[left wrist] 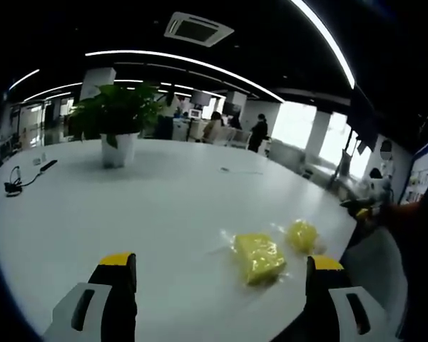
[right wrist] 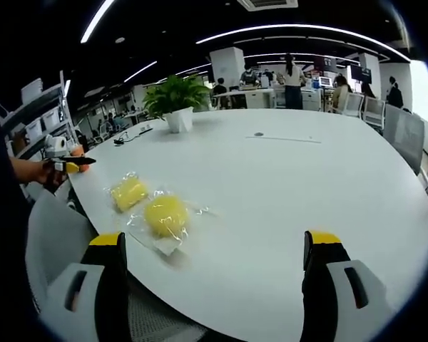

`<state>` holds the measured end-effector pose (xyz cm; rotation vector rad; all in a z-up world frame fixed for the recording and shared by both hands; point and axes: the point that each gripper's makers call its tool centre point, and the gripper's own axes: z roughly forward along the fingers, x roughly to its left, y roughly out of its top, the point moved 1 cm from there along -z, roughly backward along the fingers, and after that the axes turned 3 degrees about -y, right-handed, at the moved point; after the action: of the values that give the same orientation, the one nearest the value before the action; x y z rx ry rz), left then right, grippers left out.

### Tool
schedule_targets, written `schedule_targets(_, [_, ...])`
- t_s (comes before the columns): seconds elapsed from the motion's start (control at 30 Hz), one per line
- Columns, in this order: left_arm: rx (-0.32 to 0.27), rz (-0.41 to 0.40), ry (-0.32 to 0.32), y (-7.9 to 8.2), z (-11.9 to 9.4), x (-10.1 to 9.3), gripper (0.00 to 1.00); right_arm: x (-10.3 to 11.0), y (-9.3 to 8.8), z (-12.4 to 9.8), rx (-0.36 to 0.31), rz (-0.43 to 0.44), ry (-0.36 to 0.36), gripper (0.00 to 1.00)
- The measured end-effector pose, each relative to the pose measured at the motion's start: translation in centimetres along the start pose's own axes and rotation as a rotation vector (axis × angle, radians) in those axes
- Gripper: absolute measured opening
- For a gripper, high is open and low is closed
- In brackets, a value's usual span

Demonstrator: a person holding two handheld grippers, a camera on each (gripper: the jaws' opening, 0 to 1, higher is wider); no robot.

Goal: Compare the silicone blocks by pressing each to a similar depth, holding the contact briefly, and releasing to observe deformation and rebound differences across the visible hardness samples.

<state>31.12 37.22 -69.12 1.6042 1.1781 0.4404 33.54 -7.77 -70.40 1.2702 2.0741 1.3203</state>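
Two yellow silicone blocks in clear plastic wrap lie near the edge of a white table (left wrist: 128,206). The square block (left wrist: 258,256) lies just ahead of my left gripper (left wrist: 221,262), toward its right jaw. The round block (left wrist: 302,235) lies beside it, further right. My left gripper is open and holds nothing. In the right gripper view the round block (right wrist: 165,214) is ahead and left of my right gripper (right wrist: 214,241), which is open and holds nothing. The square block (right wrist: 128,192) lies beyond it. Neither gripper touches a block.
A potted plant (left wrist: 118,146) (right wrist: 178,117) stands far back on the table, with a black cable (left wrist: 18,182) at the far left edge. A grey chair (right wrist: 53,228) sits by the table edge. A hand (right wrist: 36,171) holds the left gripper at the left. People stand in the background.
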Motion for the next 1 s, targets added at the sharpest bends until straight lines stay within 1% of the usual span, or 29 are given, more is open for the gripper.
schedule_targets(0.2, [0.008, -0.009, -0.006, 0.0, 0.4, -0.2, 1.0, 0.2, 0.1, 0.0, 0.007, 0.001, 0.004, 0.97])
schedule_targets(0.3, [0.027, -0.01, -0.014, 0.0, 0.8, -0.3, 1.0, 0.0, 0.0, 0.0, 0.012, 0.002, 0.006, 0.97])
schedule_targets(0.37, [0.034, -0.03, -0.024, 0.0, 0.9, -0.3, 1.0, 0.0, -0.1, 0.0, 0.014, 0.003, 0.006, 0.97])
schedule_targets(0.47, [0.041, -0.039, -0.02, 0.1, 0.9, -0.3, 1.0, 0.0, -0.1, 0.0, 0.02, 0.002, 0.009, 0.97])
schedule_targets(0.5, [0.029, -0.063, -0.029, 0.4, 1.0, -0.4, 1.0, 0.0, -0.2, 0.0, 0.023, 0.004, 0.009, 0.96])
schedule_targets(0.57, [0.025, -0.091, -0.034, 0.6, 1.1, -0.4, 1.0, 0.1, -0.2, 0.1, 0.022, 0.009, 0.012, 0.96])
schedule_targets(0.73, [0.037, -0.1, -0.044, 1.4, 2.1, -0.4, 1.0, 0.2, -0.4, 0.2, 0.028, 0.011, 0.015, 0.96])
schedule_targets(0.83, [0.049, -0.12, -0.05, 1.7, 2.8, -0.3, 1.0, 0.2, -0.5, 0.3, 0.029, 0.018, 0.016, 0.96])
schedule_targets(0.9, [0.058, -0.148, -0.07, 2.1, 3.4, -0.6, 1.0, 0.2, -0.6, 0.3, 0.029, 0.021, 0.013, 0.96])
schedule_targets(1.0, [0.047, -0.136, -0.085, 3.0, 4.4, -0.7, 1.0, 0.4, -0.6, 0.4, 0.026, 0.03, 0.013, 0.96])
